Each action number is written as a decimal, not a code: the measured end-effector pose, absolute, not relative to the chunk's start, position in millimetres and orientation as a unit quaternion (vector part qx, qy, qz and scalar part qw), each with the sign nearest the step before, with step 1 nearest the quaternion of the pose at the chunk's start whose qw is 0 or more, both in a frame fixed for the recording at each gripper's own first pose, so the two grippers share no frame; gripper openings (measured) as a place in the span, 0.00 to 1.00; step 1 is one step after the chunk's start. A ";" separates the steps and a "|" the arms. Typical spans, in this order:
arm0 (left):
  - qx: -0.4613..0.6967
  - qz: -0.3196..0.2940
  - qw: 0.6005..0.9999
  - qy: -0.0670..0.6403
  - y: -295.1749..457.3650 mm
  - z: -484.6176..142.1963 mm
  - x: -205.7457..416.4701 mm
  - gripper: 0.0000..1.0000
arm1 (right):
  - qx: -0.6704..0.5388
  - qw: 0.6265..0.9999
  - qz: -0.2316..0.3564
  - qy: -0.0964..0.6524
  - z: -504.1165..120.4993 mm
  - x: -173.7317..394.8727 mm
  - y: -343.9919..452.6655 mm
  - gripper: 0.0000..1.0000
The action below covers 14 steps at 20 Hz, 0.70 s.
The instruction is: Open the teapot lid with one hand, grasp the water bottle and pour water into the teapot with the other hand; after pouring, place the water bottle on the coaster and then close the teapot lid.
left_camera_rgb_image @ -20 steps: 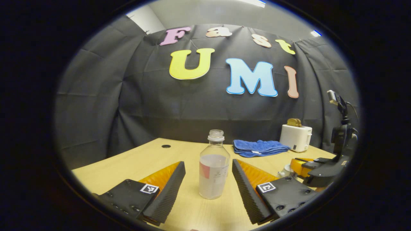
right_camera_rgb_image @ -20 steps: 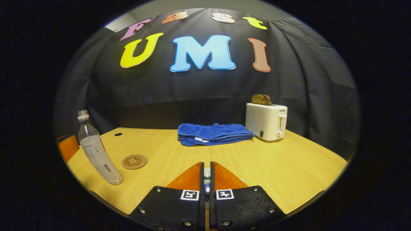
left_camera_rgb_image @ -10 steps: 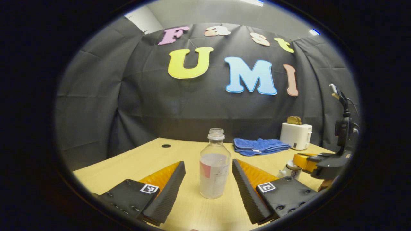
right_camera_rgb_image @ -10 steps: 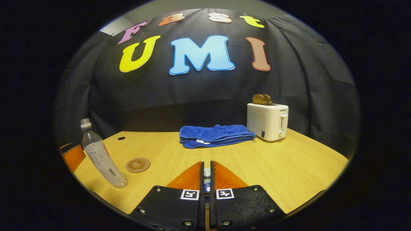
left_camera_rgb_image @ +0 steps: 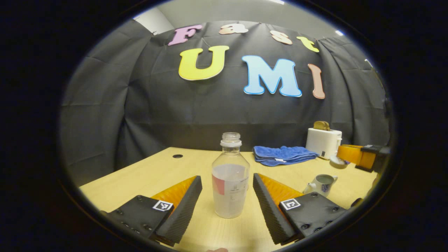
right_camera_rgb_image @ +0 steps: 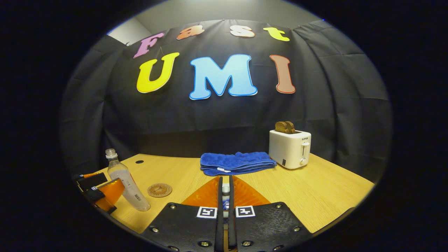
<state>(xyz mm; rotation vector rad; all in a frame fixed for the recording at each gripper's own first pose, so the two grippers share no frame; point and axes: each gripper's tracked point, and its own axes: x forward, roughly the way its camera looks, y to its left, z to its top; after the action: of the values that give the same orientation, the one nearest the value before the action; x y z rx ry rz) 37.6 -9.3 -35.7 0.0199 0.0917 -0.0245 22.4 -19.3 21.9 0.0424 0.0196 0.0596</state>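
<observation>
The left gripper (left_camera_rgb_image: 227,196) has its fingers apart either side of the uncapped water bottle (left_camera_rgb_image: 230,182), not touching it. The right gripper (right_camera_rgb_image: 224,190) is clamped on the teapot lid (right_camera_rgb_image: 225,189), lifted off the teapot (left_camera_rgb_image: 321,183). A careless closing could tip the open bottle and spill it across the counter (left_camera_rgb_image: 164,168).

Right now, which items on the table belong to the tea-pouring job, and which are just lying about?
Job items:
water bottle
teapot, lid off
teapot lid, held in the right claw
coaster
left claw, open around the bottle

Lying about:
blue towel
toaster
</observation>
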 end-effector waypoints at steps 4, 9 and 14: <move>0.020 -0.013 0.998 0.062 -12.4 -46.3 52.9 1.00 | 0.021 0.999 0.030 -0.004 34.8 11.6 -25.7 0.05; 0.037 -0.009 0.996 0.080 -13.7 -58.4 67.8 1.00 | 0.024 0.999 0.026 -0.008 36.5 6.2 -34.8 0.05; 0.042 -0.011 0.995 0.088 -12.2 -65.9 71.5 0.89 | 0.025 0.999 0.024 -0.004 30.2 5.7 -38.7 0.05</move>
<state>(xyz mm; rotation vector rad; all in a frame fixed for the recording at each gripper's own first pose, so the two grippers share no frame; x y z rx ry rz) 71.5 -12.2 -65.9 0.0835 0.1772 -0.0215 5.7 -38.7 30.2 0.0503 -0.0079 0.0483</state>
